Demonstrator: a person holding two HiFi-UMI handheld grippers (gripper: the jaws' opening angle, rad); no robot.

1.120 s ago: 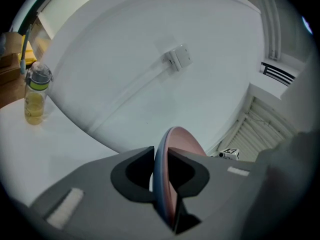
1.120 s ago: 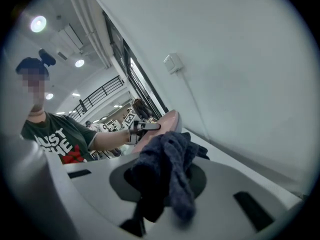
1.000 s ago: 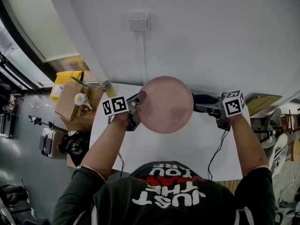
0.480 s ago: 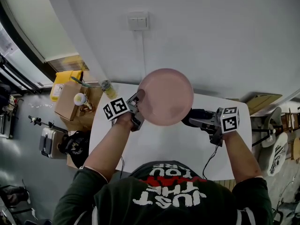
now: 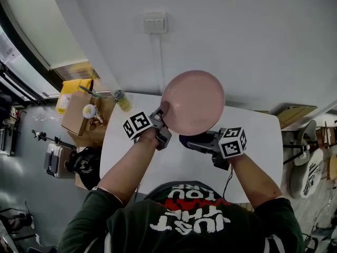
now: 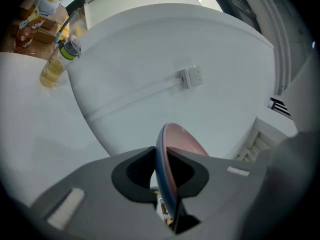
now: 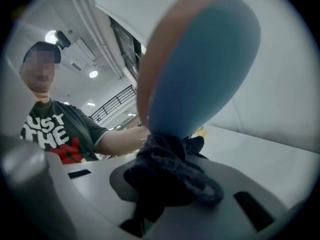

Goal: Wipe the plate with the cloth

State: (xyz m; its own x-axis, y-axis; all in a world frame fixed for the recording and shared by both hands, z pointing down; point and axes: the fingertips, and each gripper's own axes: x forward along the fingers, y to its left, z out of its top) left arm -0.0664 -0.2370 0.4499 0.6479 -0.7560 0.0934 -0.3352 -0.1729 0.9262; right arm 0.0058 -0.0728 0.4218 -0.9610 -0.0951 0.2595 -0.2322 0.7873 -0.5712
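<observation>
A round plate (image 5: 192,101), pink on top and blue underneath, is held up above the white table (image 5: 158,165). My left gripper (image 5: 162,114) grips its left rim, and its jaws are closing on it. In the left gripper view the plate (image 6: 175,141) stands edge-on between the jaws of that gripper (image 6: 162,171). My right gripper (image 5: 188,140) is shut on a dark knitted cloth (image 5: 192,139) just below the plate's near edge. In the right gripper view the bunched cloth (image 7: 170,169) touches the blue underside of the plate (image 7: 200,69).
A bottle of yellow liquid (image 5: 122,100) stands at the table's far left corner. Cardboard boxes (image 5: 79,112) and bags sit on the floor to the left. A wall with a switch (image 5: 155,23) rises behind the table. The person's arm and torso show in the right gripper view.
My right gripper has carried the cloth leftward from the plate's right side to under its near edge. The plate has risen and shifted slightly right, with the left gripper rolling.
</observation>
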